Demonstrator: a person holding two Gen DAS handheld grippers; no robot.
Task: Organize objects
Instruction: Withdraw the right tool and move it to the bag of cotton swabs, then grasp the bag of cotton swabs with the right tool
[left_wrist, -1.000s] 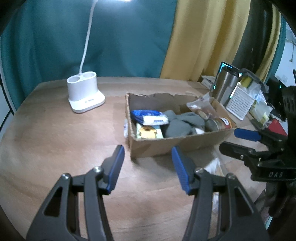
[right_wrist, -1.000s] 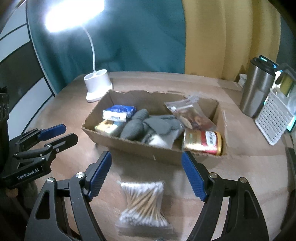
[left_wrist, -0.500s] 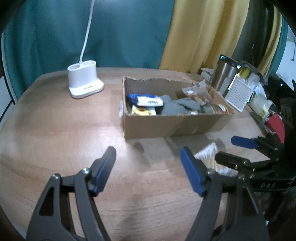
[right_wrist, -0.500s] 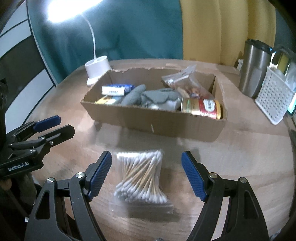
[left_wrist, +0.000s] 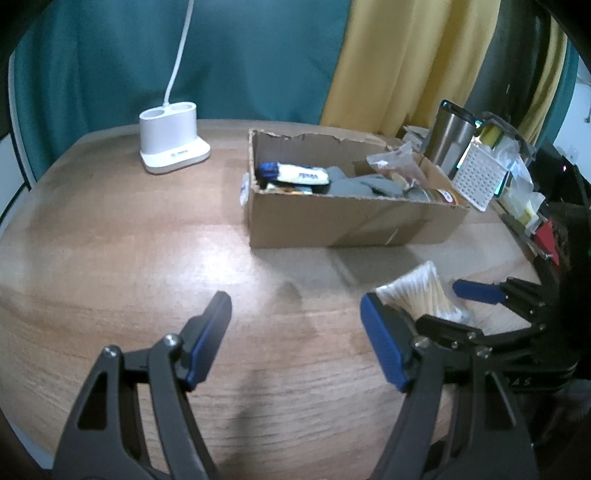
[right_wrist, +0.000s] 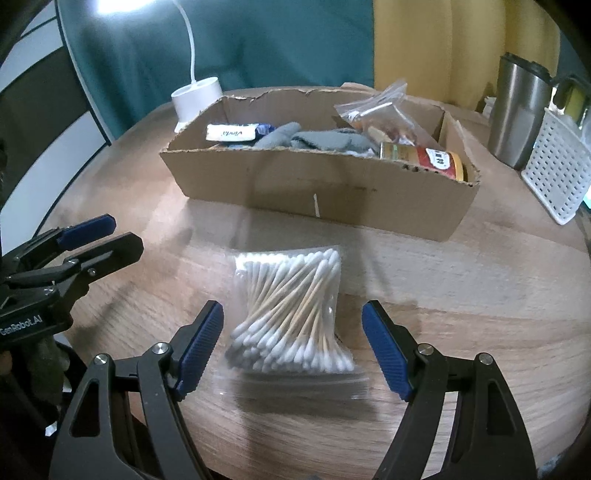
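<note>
A clear bag of cotton swabs (right_wrist: 291, 314) lies on the wooden table in front of an open cardboard box (right_wrist: 321, 184). The box holds a tissue pack (right_wrist: 231, 132), grey socks (right_wrist: 317, 140), a snack bag (right_wrist: 384, 110) and a red-and-gold can (right_wrist: 424, 160). My right gripper (right_wrist: 293, 336) is open, low over the table, with the swab bag between its fingers and not touching them. My left gripper (left_wrist: 295, 325) is open and empty over bare table, left of the swab bag (left_wrist: 421, 291). The box (left_wrist: 347, 218) stands beyond it.
A white lamp base (left_wrist: 171, 138) stands at the back left. A steel tumbler (right_wrist: 519, 114) and a white perforated basket (right_wrist: 559, 166) stand right of the box. Clutter lines the right table edge (left_wrist: 524, 195). The near table edge is close below both grippers.
Both grippers have dropped lower and pulled back from the box. The right gripper has come down around the swab bag, which now lies between its open fingers.
</note>
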